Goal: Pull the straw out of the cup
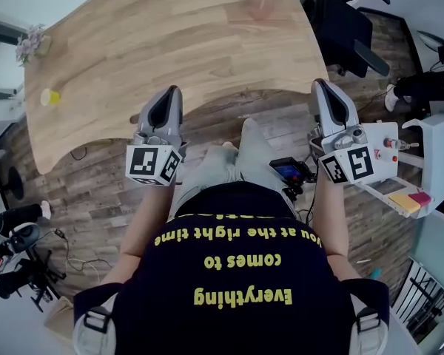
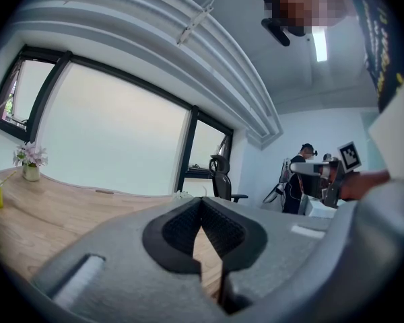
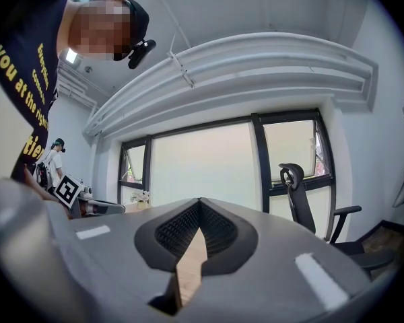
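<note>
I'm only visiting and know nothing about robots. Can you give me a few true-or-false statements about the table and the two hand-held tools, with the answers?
1. The left tool is gripping the yellow cup. False: its jaws are together on nothing, and the yellow cup stands apart from it, toward the left end of the wooden table.
2. The right tool is shut and empty. True.
3. A small vase of flowers stands on the table beyond the cup. True.
4. The yellow cup lies tipped on its side. False: the left gripper view shows it standing upright.
</note>
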